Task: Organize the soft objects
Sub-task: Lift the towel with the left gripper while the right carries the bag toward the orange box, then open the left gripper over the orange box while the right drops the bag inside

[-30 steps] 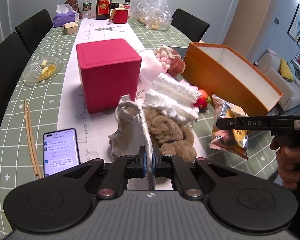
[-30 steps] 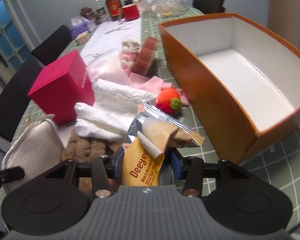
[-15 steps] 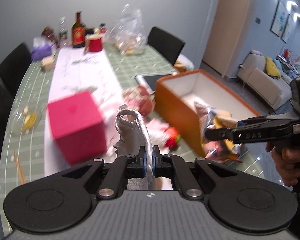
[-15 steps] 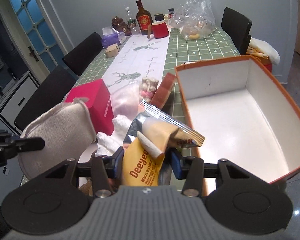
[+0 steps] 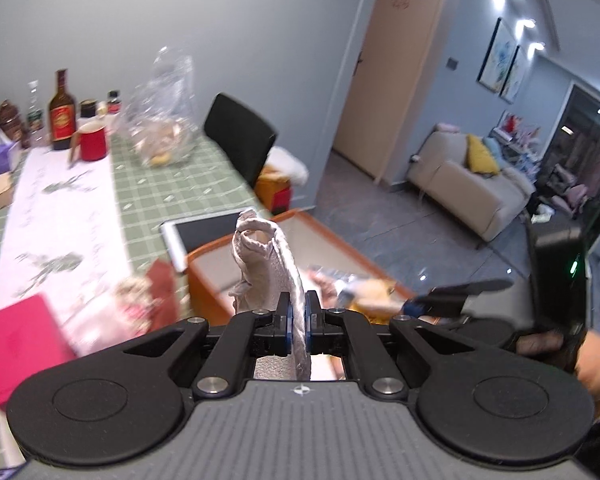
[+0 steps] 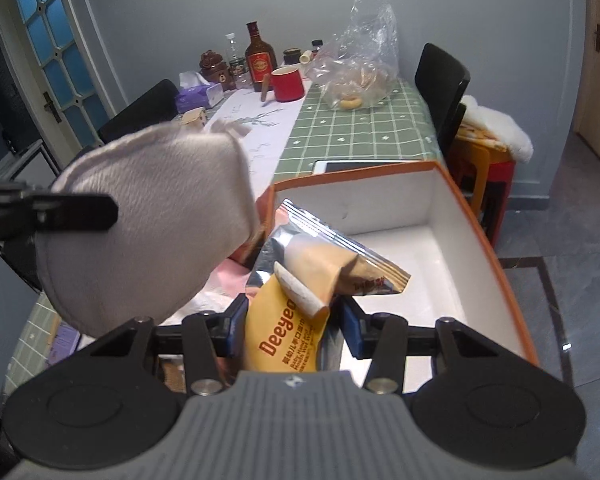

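My left gripper [image 5: 297, 320] is shut on a beige plush pad [image 5: 274, 264] and holds it in the air over the near end of the orange box [image 5: 204, 276]. The pad also shows large in the right wrist view [image 6: 140, 224], left of the box. My right gripper [image 6: 292, 324] is shut on a yellow and silver wet-wipe pack [image 6: 300, 292] above the box's white inside [image 6: 412, 264]. The right gripper [image 5: 432, 304] with its pack shows in the left wrist view, over the box's right side.
On the green checked table [image 6: 360, 132] lie a tablet [image 5: 204, 236], a red box [image 5: 16, 344], crocheted soft items [image 5: 140, 300], a red mug [image 6: 286, 84], bottles [image 6: 258, 58] and a plastic bag [image 6: 360, 56]. Black chairs [image 6: 440, 84] stand around.
Both grippers have risen from the pile of soft things and swung right, toward the orange box. The plush pad and the wipe pack came along in their grips.
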{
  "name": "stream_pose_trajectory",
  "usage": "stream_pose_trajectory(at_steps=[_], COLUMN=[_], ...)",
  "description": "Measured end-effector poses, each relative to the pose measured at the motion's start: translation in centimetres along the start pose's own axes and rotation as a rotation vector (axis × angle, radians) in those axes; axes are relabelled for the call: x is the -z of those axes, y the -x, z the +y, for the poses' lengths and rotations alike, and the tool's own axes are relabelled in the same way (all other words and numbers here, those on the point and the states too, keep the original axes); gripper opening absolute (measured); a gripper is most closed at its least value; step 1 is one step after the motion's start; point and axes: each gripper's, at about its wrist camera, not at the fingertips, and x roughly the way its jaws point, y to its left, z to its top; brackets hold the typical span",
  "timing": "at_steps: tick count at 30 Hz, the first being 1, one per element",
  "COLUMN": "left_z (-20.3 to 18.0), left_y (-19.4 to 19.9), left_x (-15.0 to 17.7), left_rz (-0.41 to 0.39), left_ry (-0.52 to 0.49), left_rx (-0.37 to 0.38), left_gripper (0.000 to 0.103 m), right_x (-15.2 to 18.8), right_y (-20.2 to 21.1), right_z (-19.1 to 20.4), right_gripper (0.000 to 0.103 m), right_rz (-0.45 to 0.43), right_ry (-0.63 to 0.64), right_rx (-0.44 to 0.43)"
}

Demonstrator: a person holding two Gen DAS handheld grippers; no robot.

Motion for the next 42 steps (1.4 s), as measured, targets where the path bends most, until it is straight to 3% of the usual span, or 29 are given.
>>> stream_pose_trajectory(at_steps=[3, 8, 13, 20, 26, 34, 40, 42], left_z=[-1.2, -3.4, -4.8, -6.3, -6.9, -8.4, -8.0, -7.7], left_y=[-1.6, -5.1, -8.9, -12.8, -14.1, -15.5, -16.0, -16.1], left_x=[-1.0, -1.0, 0.9, 4.4, 6.6, 8.9, 9.4, 9.3], left_rz=[-0.020, -0.015, 0.017, 0.102, 0.163, 0.270, 0.305, 0.311], left_ry=[-0.028, -0.158, -0.250, -0.341, -0.356, -0.408, -0.357, -0.335], left_rx=[0.023, 0.027, 0.022, -0.027, -0.029, -0.011, 0.003, 0.011], left_gripper=[0.006, 0.006, 0.006, 0.006, 0.007, 0.007, 0.008, 0.020], right_x=[-0.3, 0.1, 1.0, 0.9, 1.2, 2.3, 3.1, 3.3], right_y=[-0.1, -1.6, -3.8, -5.2, -6.8, -8.8, -9.6, -9.9], right_z=[-1.5, -4.7, -7.2, -8.8, -8.8, -9.1, -8.9, -8.9], right_gripper=[0.047, 0.047, 0.047, 0.047, 0.047, 0.047, 0.045, 0.045], right_rz=[0.003, 0.051, 0.103, 0.105, 0.114, 0.226, 0.273, 0.286], right_ry=[0.025, 0.050, 0.044, 0.033, 0.083, 0.152, 0.190, 0.188], right_rx=[0.043, 0.094, 0.112, 0.105, 0.115, 0.147, 0.172, 0.177])
